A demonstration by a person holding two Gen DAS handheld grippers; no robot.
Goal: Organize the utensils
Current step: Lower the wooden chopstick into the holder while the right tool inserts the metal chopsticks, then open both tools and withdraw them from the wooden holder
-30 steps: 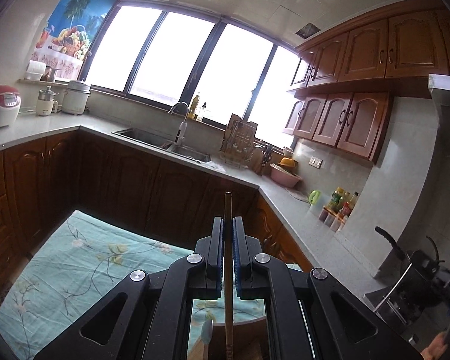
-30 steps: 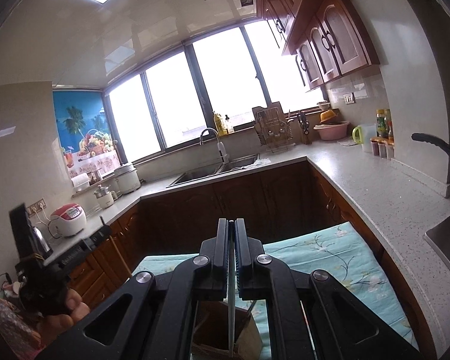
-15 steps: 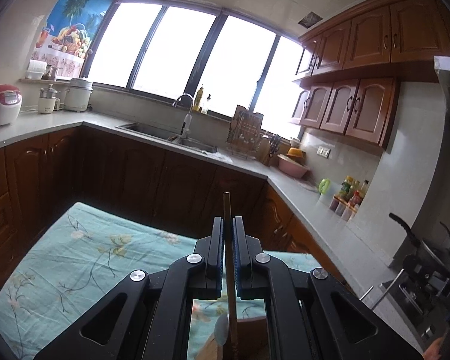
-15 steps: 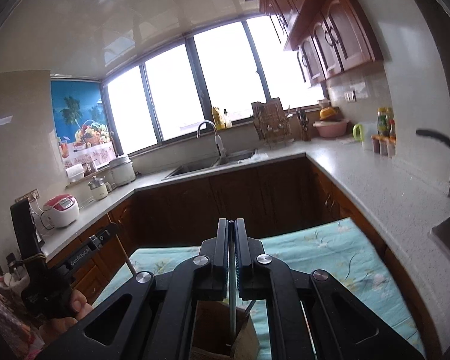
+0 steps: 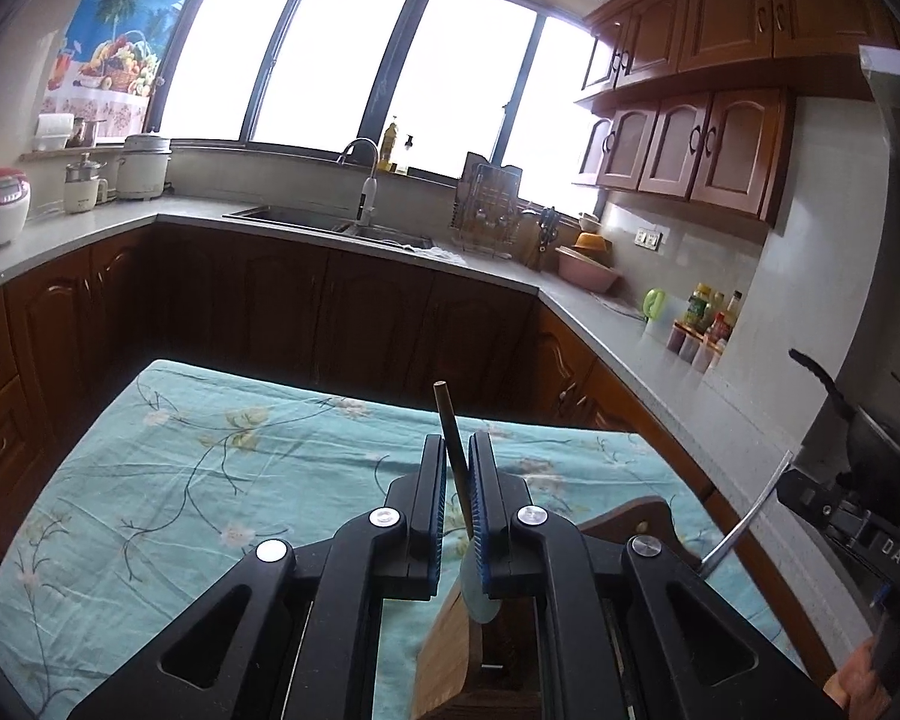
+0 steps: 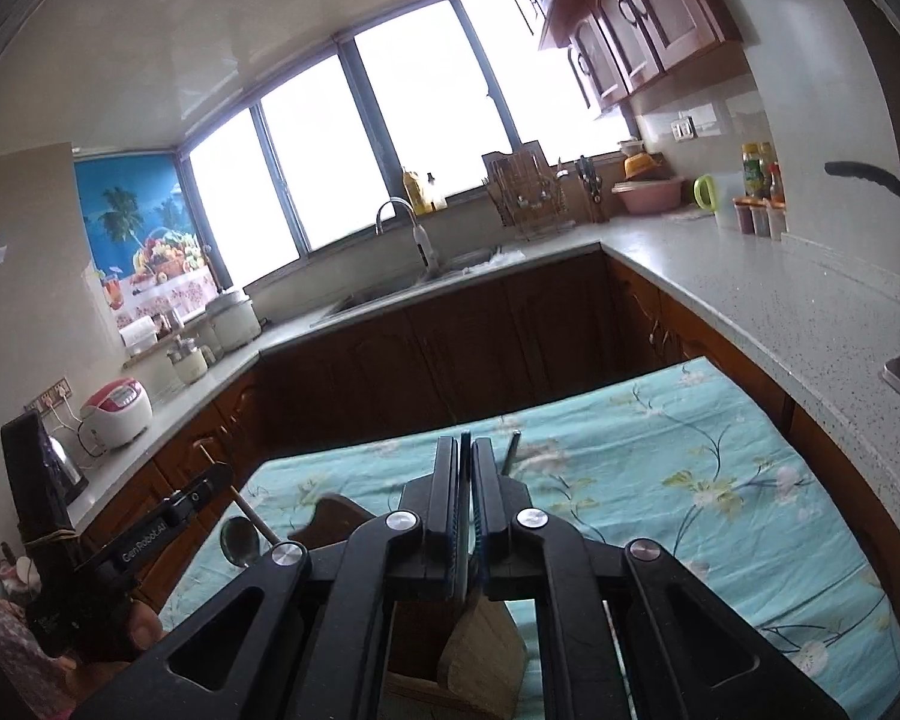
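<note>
Broadly, everything sits on the table spread with a teal flowered cloth (image 5: 210, 480), which runs out ahead of both my tools. Directly beneath them stands the wooden utensil holder (image 5: 450, 648), its darker back panel rising just to the right of my left gripper (image 5: 457, 444). That gripper's pads are slightly parted, with a gap wider than the wooden-handled spoon (image 5: 446, 414) leaning between them. The handle tips away to the left at its top and rests against the right pad lower down. The spoon's bowl (image 5: 474, 594) hangs below my fingers, right at the holder's mouth. My right gripper (image 6: 465, 444) is clamped almost flat on a thin metal utensil (image 6: 464, 480) seen edge-on, whose lower end points into the holder's open compartment (image 6: 414, 630) under me.

I judge the step to be dropping each piece into its slot. To do it well on the left, I should keep the spoon over the opening and part the pads only enough for it to slide straight down, since the lean could make it catch the rim or topple out sideways. On the right, I would lower until the tip is well inside before letting go.

As for contents, a tan ribbed piece (image 6: 480, 642) sits in the compartment just right of my thin utensil, though I cannot tell what it is. A grey handle (image 6: 513, 450) pokes up just beyond my right finger. How deep the slots go is hidden by my own tools.
</note>
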